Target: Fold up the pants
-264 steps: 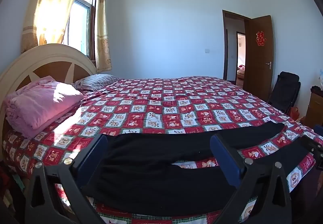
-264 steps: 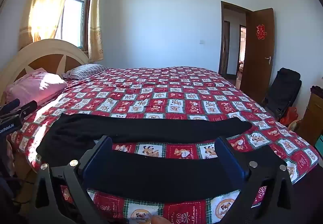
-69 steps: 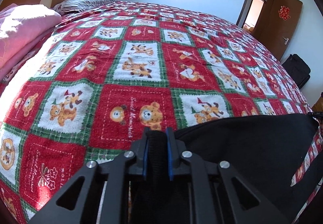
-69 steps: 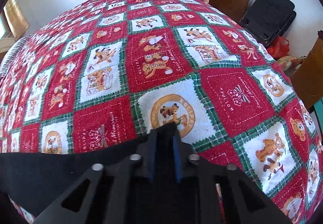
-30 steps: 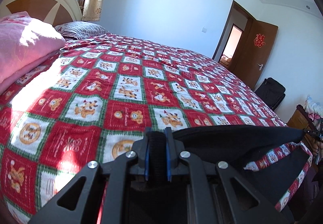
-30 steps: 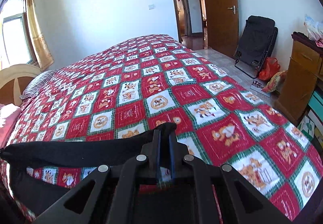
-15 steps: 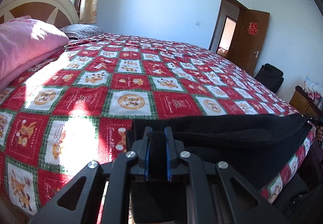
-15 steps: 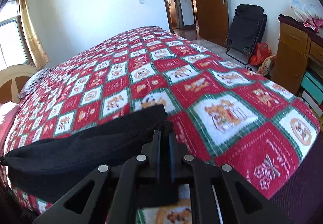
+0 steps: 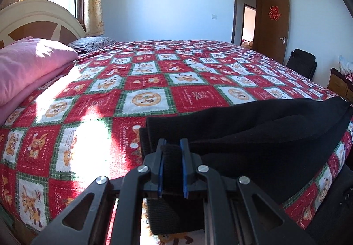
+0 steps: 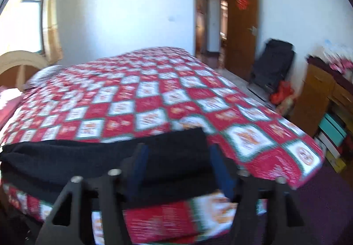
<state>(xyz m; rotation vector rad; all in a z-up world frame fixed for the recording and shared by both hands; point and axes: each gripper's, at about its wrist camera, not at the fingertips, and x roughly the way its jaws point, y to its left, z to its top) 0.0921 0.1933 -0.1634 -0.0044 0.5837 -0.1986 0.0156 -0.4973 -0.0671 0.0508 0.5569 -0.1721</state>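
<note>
The black pants (image 9: 253,132) lie folded lengthwise along the near edge of the bed, one leg on top of the other. My left gripper (image 9: 172,147) is shut on the waist end of the pants at the left. My right gripper (image 10: 176,154) is open, its blue pads on either side of the leg end of the pants (image 10: 110,159), which rests on the bed. The right wrist view is blurred by motion.
The bed carries a red, white and green patchwork blanket (image 9: 154,81). A pink folded quilt (image 9: 28,64) lies by the headboard at left. A black folding chair (image 10: 271,64), a wooden cabinet (image 10: 315,95) and an open door (image 10: 242,24) stand at right.
Both grippers carried the far leg toward the near edge and laid it over the other leg. The right gripper has just opened and let go of the pants; the left stays shut.
</note>
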